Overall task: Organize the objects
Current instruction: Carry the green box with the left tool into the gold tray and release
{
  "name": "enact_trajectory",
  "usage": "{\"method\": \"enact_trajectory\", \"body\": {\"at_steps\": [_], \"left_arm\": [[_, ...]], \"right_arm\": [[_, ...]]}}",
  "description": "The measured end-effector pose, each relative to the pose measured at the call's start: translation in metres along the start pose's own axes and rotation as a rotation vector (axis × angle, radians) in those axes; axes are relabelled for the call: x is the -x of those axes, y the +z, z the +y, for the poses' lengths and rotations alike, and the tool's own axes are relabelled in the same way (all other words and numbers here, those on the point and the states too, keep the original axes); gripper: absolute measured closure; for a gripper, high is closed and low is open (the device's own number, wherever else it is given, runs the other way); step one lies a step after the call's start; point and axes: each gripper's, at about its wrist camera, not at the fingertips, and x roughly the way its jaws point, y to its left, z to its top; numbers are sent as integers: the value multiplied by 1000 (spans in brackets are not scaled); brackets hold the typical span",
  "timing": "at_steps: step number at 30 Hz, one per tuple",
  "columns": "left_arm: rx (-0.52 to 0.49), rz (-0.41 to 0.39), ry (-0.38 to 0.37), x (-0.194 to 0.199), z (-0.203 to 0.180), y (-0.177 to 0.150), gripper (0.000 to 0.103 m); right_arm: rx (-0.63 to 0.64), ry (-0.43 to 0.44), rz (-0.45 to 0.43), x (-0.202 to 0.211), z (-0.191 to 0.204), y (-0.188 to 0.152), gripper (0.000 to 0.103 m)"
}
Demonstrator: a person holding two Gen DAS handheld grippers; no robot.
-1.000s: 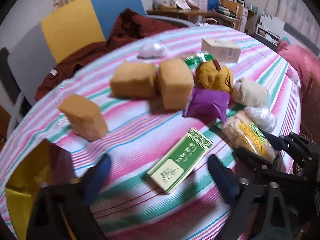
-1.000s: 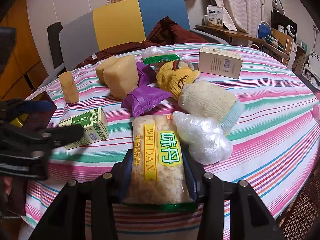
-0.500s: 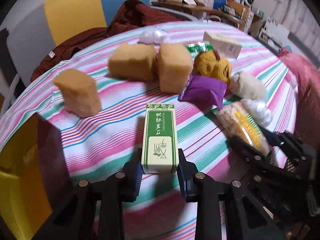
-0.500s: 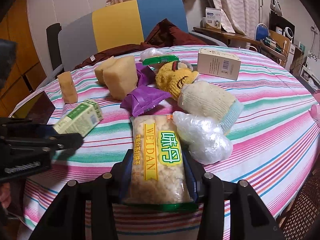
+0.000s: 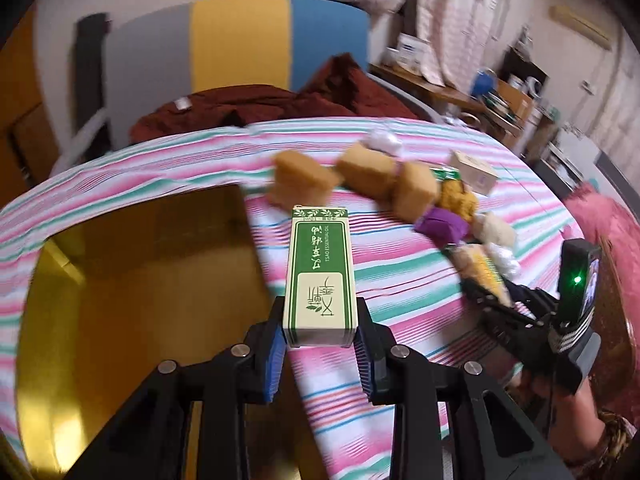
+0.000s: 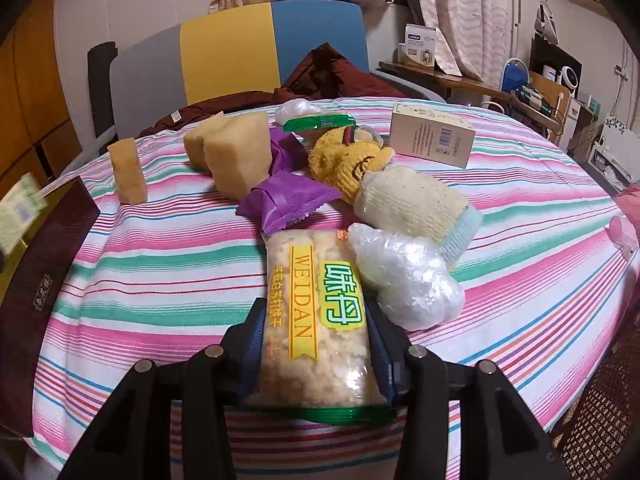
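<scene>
Your left gripper (image 5: 320,340) pinches the green-and-cream cardboard carton (image 5: 319,276) beside the empty gold-lined box (image 5: 140,300); your right gripper (image 6: 316,356) clamps the clear crisp-snack packet (image 6: 316,320). Nothing boxed yet; sponges, socks and wrappers remain far right.

- In the right wrist view the green box (image 6: 18,210) is a blurred smear, cut by the left edge; its print cannot be read there.
- The left gripper holding it lies outside that view.
- The dark box (image 6: 44,276) runs off the left edge; its small gold label is too small to read.
- In the left wrist view the sponge blocks (image 5: 304,182) are motion-blurred, their edges soft.
- The snack packet (image 5: 482,276) there is mostly hidden behind the right gripper (image 5: 496,308).
- The gold box interior (image 5: 132,300) is cut off at the lower left.
</scene>
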Motion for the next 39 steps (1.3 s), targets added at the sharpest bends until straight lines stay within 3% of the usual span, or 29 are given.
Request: {"method": "enact_trajectory", "body": {"at_steps": [6,17,22,31,37,39], "left_arm": [[43,-4,142,24,51,-35,72],[126,51,349,42,132,-87,72],[175,88,369,41,156,-100,72],[193,125,399,34,170,-105,71],[239,125,425,38,181,-108,61],[244,102,419,43,179,-106,51]], "right_arm": [[-7,-33,22,0,5,3,57],[28,31,48,10,40,-3,58],[5,65,36,24,48,-2,58],[51,199,-82,81,90,11,58],[106,338,-98,108,133,19,58],[124,380,-90,112,146,20,58]]}}
